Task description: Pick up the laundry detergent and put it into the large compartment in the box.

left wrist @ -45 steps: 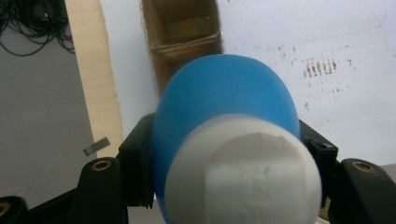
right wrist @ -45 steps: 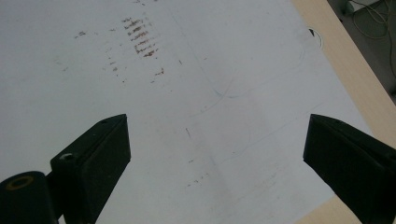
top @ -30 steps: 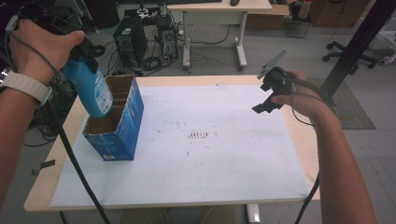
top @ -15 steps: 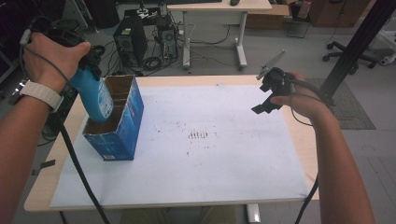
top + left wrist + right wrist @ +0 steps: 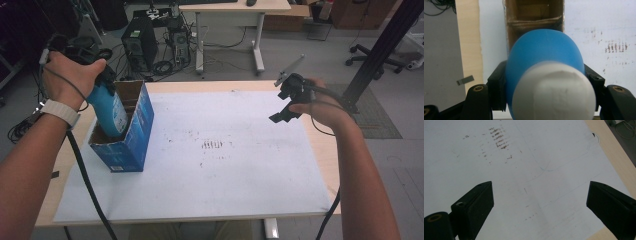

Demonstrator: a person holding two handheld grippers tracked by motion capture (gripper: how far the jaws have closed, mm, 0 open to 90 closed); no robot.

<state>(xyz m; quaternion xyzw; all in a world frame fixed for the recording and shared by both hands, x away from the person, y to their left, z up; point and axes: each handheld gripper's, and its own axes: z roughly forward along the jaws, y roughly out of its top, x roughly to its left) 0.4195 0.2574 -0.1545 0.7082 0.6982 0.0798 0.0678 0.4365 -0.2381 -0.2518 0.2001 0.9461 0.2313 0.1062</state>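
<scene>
High view: blue bottle (image 5: 111, 112) going base-first into the cardboard box (image 5: 131, 142).
Its long axis runs near upright, tilted slightly, white cap (image 5: 554, 92) uppermost; left gripper (image 5: 100, 80) is clamped on its body. Right gripper (image 5: 286, 107) hovers over the table (image 5: 240, 165), jaws wide apart.

— How are you holding your left gripper (image 5: 102, 87) right now?

— You're wrapping your left hand (image 5: 70, 75) around it from above, wrist cocked, forearm coming up from the lower left with a pale band around the wrist. In the left gripper view its two black jaws are pressing inward from either side, clamped on what sits between them.

— And your right gripper (image 5: 287, 102)?

— You're holding it up on the far side, well apart from the left one, your right hand (image 5: 320, 107) curled behind it. In the right gripper view its jaws are standing wide apart with nothing between them.
</scene>
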